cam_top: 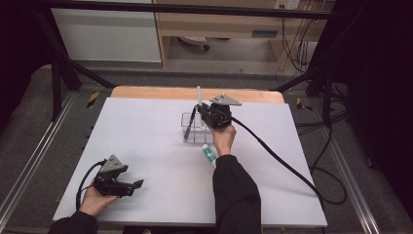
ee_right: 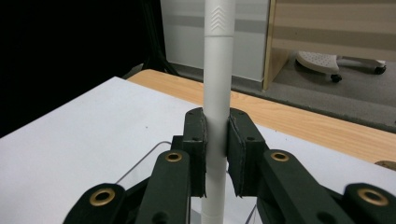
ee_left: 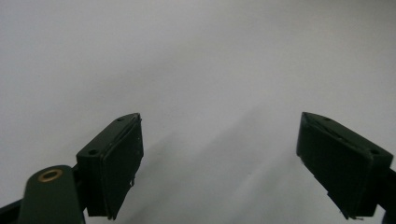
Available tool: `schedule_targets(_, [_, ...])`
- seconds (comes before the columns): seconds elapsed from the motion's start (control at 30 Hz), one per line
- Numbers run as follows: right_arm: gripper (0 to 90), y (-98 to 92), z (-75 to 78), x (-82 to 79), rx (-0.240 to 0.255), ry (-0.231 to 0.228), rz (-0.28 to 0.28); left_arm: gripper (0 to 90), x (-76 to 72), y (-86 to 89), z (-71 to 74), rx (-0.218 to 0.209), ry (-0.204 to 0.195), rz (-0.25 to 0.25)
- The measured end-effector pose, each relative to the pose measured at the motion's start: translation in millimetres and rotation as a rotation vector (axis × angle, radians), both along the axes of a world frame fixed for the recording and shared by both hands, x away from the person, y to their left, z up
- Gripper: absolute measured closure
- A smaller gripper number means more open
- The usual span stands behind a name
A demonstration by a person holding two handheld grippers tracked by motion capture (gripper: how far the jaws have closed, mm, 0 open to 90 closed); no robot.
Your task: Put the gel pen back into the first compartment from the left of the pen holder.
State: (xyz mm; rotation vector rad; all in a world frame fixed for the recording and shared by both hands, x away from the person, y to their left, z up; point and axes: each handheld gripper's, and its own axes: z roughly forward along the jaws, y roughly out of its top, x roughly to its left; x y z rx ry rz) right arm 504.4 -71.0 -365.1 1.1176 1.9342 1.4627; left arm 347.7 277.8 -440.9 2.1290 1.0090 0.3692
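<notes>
In the high view, the right hand-held gripper (cam_top: 200, 113) stands at the far middle of the white tabletop (cam_top: 146, 146), clenched on a slim white plastic stick (cam_top: 198, 95) whose long axis runs upright. Directly below it sits a small clear plastic box (cam_top: 193, 127) with an open top, so the coming move looks to turn on bringing the stick straight down into one of the box's compartments; which one I cannot tell. A white tube with green print (cam_top: 209, 156) lies flat just beside the right wrist, nearer the person than the box. The left hand-held gripper (cam_top: 137, 185) rests low at the near left corner, well apart from the box, so the right hand is far nearer.

In the left gripper view, the left hand-held gripper (ee_left: 219, 154) is released, its jaws spread wide over bare tabletop with nothing between them.

In the right gripper view, the right hand-held gripper (ee_right: 216, 154) grasps the stick (ee_right: 218, 70) at mid-length, both pads pressed on it, the stick vertical, with a thin edge of the clear box (ee_right: 140, 163) just beneath.
</notes>
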Motion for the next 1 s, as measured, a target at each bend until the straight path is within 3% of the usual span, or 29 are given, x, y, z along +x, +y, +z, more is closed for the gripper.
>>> schedule_targets(0.53, [78.8, 3.6, -36.1, -2.6, -0.031, 0.086, 0.01, 14.6, -0.3, -1.2, -0.9, 0.002, 0.004, -0.003])
schedule_targets(1.0, [75.0, 2.0, -41.0, -9.5, -0.078, 0.081, 0.009, 14.6, -0.4, -2.0, -1.3, 0.009, 0.007, -0.008])
